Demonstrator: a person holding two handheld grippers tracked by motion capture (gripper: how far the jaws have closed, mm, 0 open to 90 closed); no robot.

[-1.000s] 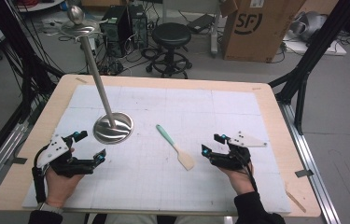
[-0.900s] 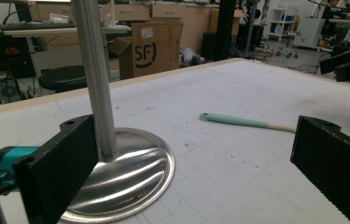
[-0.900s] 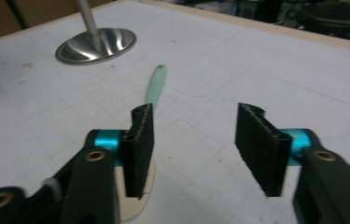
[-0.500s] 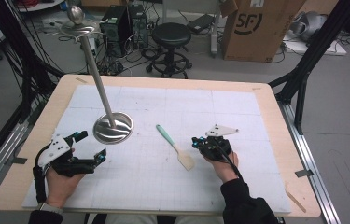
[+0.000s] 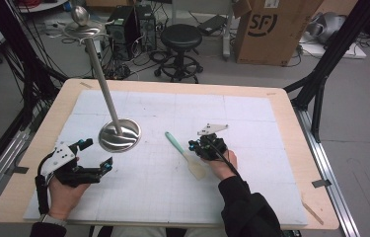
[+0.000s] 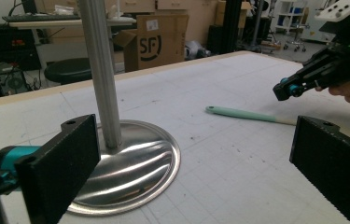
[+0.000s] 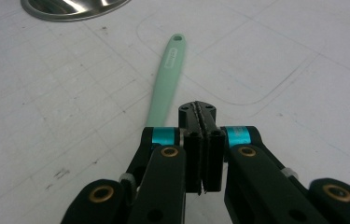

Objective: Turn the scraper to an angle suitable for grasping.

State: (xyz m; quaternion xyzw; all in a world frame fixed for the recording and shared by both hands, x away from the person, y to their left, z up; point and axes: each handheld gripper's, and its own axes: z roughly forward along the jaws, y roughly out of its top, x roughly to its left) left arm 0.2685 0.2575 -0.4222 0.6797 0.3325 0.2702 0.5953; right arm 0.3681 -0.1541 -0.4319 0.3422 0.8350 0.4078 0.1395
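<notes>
A: On the table (image 5: 281, 106), one steel stand (image 5: 118, 134) rises from a round base just ahead of the left gripper (image 5: 93, 157), whose jaws stand wide apart with nothing between them.

B: And the right gripper (image 5: 196, 146)?

A: Its jaws have just been closing and now meet pad to pad, with nothing held. It hovers just beside the spatula (image 5: 186, 155), right of the handle, tips pointing toward the stand.

B: How would that spatula likely handle?

A: Light, by its look. The mint handle (image 7: 167, 79) looks stiff and smooth, perhaps a little slippery; the pale blade (image 5: 197, 168), nearer the person than the gripper, looks like soft silicone that would bend under a pinch. The best hold is probably across the middle of the handle, which lies flat just ahead of the shut jaws in the right gripper view. It sits low on the mat, so the pads would need to come right down.

B: The count?

A: One table, one stand, one spatula, two grippers, one in each hand.
</notes>
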